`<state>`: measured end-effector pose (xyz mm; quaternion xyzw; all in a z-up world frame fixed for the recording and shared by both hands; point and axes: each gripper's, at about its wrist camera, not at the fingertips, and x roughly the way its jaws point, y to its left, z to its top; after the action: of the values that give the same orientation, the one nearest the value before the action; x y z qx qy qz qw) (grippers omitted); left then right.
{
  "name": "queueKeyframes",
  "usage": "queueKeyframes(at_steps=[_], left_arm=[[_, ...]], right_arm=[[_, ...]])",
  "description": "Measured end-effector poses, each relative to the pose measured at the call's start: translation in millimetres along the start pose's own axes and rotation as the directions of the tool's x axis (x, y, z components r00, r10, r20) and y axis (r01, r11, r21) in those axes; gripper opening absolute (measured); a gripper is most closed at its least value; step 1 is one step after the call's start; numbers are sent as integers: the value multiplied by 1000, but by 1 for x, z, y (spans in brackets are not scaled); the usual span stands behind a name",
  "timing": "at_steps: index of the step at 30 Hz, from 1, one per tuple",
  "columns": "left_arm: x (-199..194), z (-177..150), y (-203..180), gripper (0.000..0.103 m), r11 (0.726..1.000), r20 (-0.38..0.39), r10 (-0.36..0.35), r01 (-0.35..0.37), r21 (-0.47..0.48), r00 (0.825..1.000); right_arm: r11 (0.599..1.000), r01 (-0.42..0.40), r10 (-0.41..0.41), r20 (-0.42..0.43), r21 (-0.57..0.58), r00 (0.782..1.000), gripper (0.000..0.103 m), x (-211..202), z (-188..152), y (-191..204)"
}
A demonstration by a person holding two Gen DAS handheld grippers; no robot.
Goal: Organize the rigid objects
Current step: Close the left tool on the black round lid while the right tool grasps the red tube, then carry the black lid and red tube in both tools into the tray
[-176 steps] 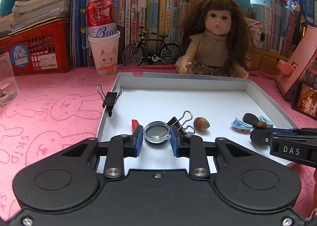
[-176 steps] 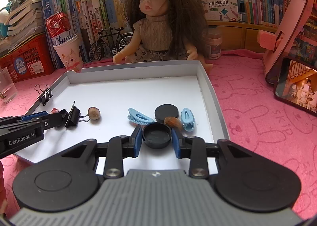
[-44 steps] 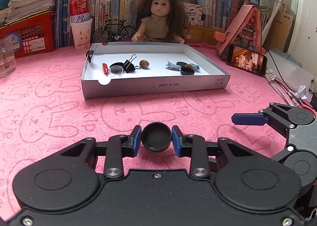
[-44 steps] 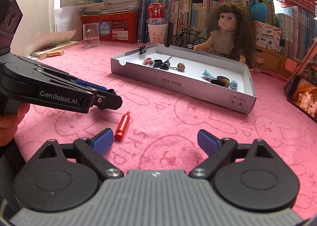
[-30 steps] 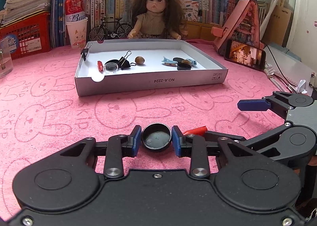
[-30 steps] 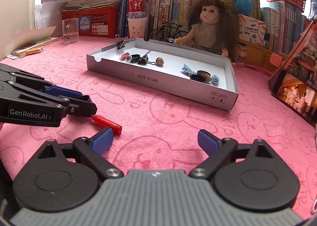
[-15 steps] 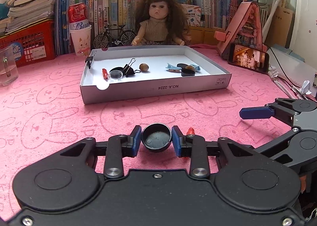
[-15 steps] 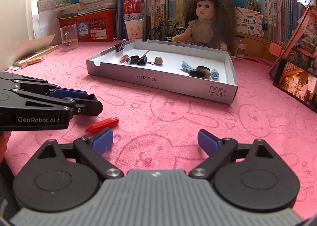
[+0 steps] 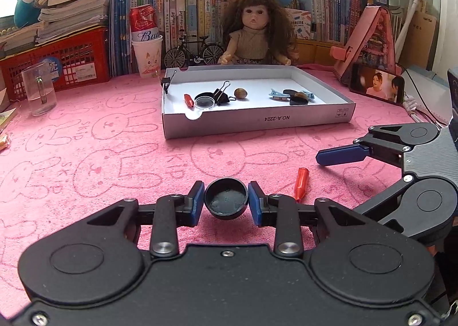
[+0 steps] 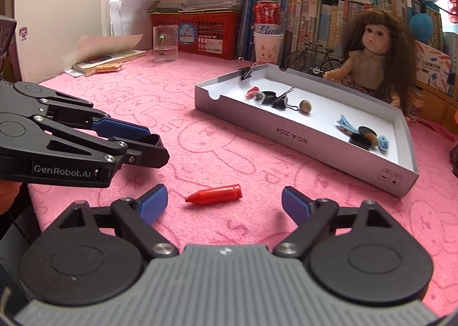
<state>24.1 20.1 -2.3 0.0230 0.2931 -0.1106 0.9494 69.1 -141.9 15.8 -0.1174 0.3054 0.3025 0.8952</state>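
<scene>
Covering the table: a pink cloth [image 9: 94,154] printed with rabbit outlines is spreading under everything in both views.
Left gripper [image 9: 226,202]: its blue pads are clamping a small black round cap [image 9: 226,201], holding it just above the cloth at the near edge.
Right gripper [image 10: 224,203]: its jaws are standing wide with nothing pressed between them and have just been closing a little; a red bullet-shaped piece [image 10: 214,194] is lying on the cloth in the gap, touching neither pad.
Tray [image 9: 257,123]: a shallow grey-white box is sitting farther back on the cloth, well apart from both grippers.
Tray contents: a second red piece [image 9: 188,100], a clear round lid [image 9: 204,103], a black binder clip [image 9: 221,95] and a nut [image 9: 241,93] are lying at its left; blue hair clips [image 9: 276,95] and dark discs are bunching at its right; another binder clip [image 9: 166,83] is gripping the left wall.
Back of the table: a long-haired doll [image 9: 254,37] is sitting behind the tray beside a model bicycle [image 9: 194,53], a paper cup with a red can [image 9: 146,53], a red crate [image 9: 57,65] and a glass mug [image 9: 38,91].
Room: packed bookshelves [image 9: 200,11] with plush toys on top are filling the rear wall; a phone [image 9: 377,87] is playing video at the right.
</scene>
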Motion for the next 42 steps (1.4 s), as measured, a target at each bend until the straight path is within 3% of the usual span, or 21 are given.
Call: queueKeyframes(at_steps=[4, 6, 10, 12, 14, 18, 22, 23, 25, 30, 35, 40, 42], left_arm=[[1, -1, 2, 31, 1000, -2, 1, -1, -12, 1000], [3, -1, 2, 31, 1000, -2, 1, -1, -18, 1000], [7, 0, -1, 31, 999, 1, 1, -1, -35, 1000], [10, 1, -5, 31, 999, 3, 9, -9, -37, 1000], [14, 2, -10, 31, 999, 8, 21, -21, -36, 1000], [21, 2, -19, 31, 999, 13, 41, -40, -26, 999], [25, 2, -22, 31, 998, 23, 59, -59, -15, 998], [26, 2, -23, 31, 998, 23, 60, -60, -15, 998], [26, 1, -23, 31, 998, 24, 59, -59, -13, 998], [24, -1, -22, 32, 998, 32, 61, -61, -1, 998], [24, -2, -22, 32, 998, 32, 67, -67, -9, 997], [24, -4, -24, 41, 996, 43, 84, -84, 7, 996], [25, -4, -24, 43, 996, 44, 92, -92, 8, 995]], right_arm=[[999, -28, 28, 2, 18, 1000, 72, 3, 4, 0], [999, -14, 14, 7, 31, 1000, 51, 3, 5, 0], [995, 68, -69, 9, 77, 998, 50, 2, 4, -3], [982, 145, -147, 4, 123, 989, 50, 1, 3, -7], [951, 244, -247, -11, 188, 969, 50, -1, 1, -12], [849, 427, -430, -63, 311, 901, 50, -5, -6, -23], [788, 496, -500, -89, 364, 861, 51, -8, -13, -27], [784, 499, -506, -88, 369, 858, 57, -9, -14, -26], [793, 483, -494, -73, 372, 866, 61, -11, -16, -27], [874, 380, -389, -33, 302, 921, 73, -16, -15, -27], [866, 377, -382, -50, 328, 923, 74, -22, -19, -34], [879, 372, -379, -34, 300, 925, 74, -24, -24, -30], [884, 362, -369, -32, 295, 929, 67, -24, -24, -29]])
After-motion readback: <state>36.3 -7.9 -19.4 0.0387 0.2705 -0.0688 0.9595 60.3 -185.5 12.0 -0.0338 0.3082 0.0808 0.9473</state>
